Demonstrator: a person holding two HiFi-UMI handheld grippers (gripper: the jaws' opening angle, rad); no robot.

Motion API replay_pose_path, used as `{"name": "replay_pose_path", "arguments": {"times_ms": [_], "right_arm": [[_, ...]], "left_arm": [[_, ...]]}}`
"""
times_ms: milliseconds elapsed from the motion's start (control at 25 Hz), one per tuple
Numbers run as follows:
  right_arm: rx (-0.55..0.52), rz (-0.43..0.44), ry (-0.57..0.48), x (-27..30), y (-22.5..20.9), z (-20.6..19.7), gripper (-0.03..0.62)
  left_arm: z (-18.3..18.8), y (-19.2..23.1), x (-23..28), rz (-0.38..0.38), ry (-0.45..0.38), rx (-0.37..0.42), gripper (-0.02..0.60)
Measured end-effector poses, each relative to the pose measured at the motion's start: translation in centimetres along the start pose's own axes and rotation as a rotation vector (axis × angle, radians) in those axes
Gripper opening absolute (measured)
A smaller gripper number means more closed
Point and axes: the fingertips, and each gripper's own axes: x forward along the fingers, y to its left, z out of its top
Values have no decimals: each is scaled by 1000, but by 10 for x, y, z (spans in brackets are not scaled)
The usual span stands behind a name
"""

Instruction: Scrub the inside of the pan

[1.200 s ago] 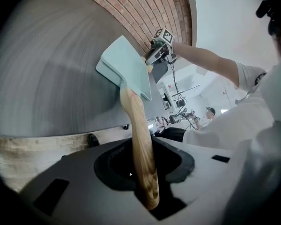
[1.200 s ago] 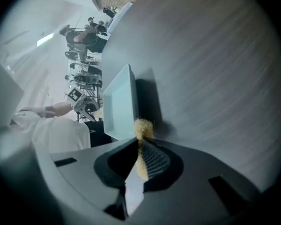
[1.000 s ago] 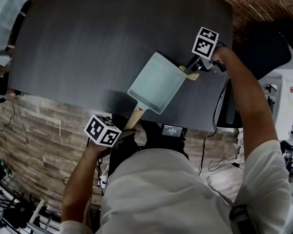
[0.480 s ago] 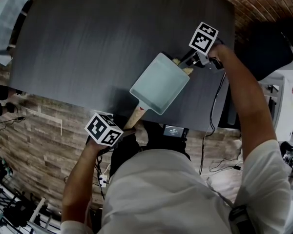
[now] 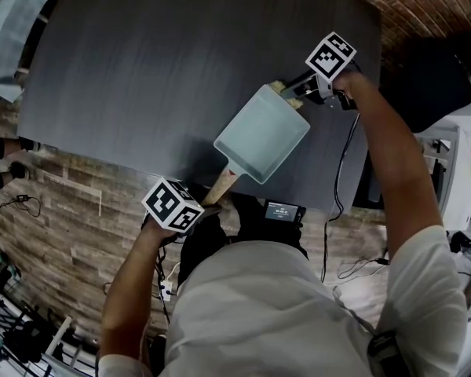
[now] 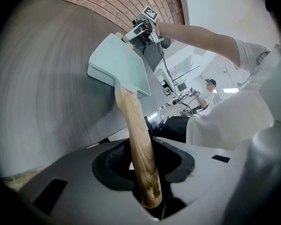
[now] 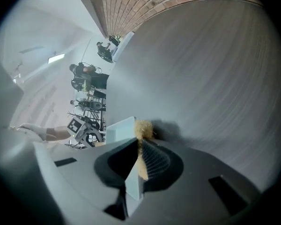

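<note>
pan [image 5: 261, 136] by table [image 5: 141, 69] edge, sponge [image 5: 277, 88] at rim

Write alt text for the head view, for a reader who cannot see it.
Seen from above against a dark grey table, a pale blue square pan is held by its wooden handle in the left gripper. The right gripper holds a tan sponge at the pan's far corner.

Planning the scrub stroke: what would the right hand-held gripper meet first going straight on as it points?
Probably the dark table, just past the sponge it holds at the pan rim; depth is unclear.
</note>
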Motion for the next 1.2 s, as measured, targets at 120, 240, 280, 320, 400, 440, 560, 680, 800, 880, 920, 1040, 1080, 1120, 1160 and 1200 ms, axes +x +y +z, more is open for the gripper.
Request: {"name": "replay_pose_path", "arguments": {"times_ms": [120,240,280,320,400,440,560,680,800,880,920,1040,1080,1120,1160,1200], "right_arm": [[-4,-22,-49,0,-1,12,37],[-25,-58,-116,-2,0,27,37],[-35,-73,-138,-2,1,32,37],[-47,-89,-156,-2,3,36,37],[-72,-121,-193,-3,7,45,37],[-84,-135,-215,-5,9,51,37],[-131,-195,-266,-13,16,66,37],[-183,-266,-291,-15,21,80,37],[-220,-343,-283,-9,24,88,37],[-240,-394,-235,0,24,88,37],[-252,-417,-207,5,24,88,37],[-286,-458,-147,21,25,89,37],[-293,-464,-134,25,26,90,37],[-300,-471,-118,29,26,90,37],[-305,-481,-97,33,26,89,37],[-310,-494,-71,36,26,87,37]], "left_arm": [[1,0,1,3,-5,2,118],[3,0,2,5,-20,0,118],[3,0,2,6,-23,1,118],[3,0,2,6,-28,1,118],[3,-1,2,5,-42,-3,120],[3,-1,2,6,-52,-6,120],[5,-2,2,13,-76,-10,120],[6,-2,2,22,-99,-15,118],[6,-1,2,32,-125,-23,118],[7,0,2,40,-140,-29,118],[7,0,2,44,-148,-32,118],[9,1,2,57,-169,-42,118],[9,1,3,61,-173,-45,117],[10,1,3,64,-178,-49,117],[10,1,3,68,-186,-56,117],[12,2,3,74,-200,-66,117]]}}
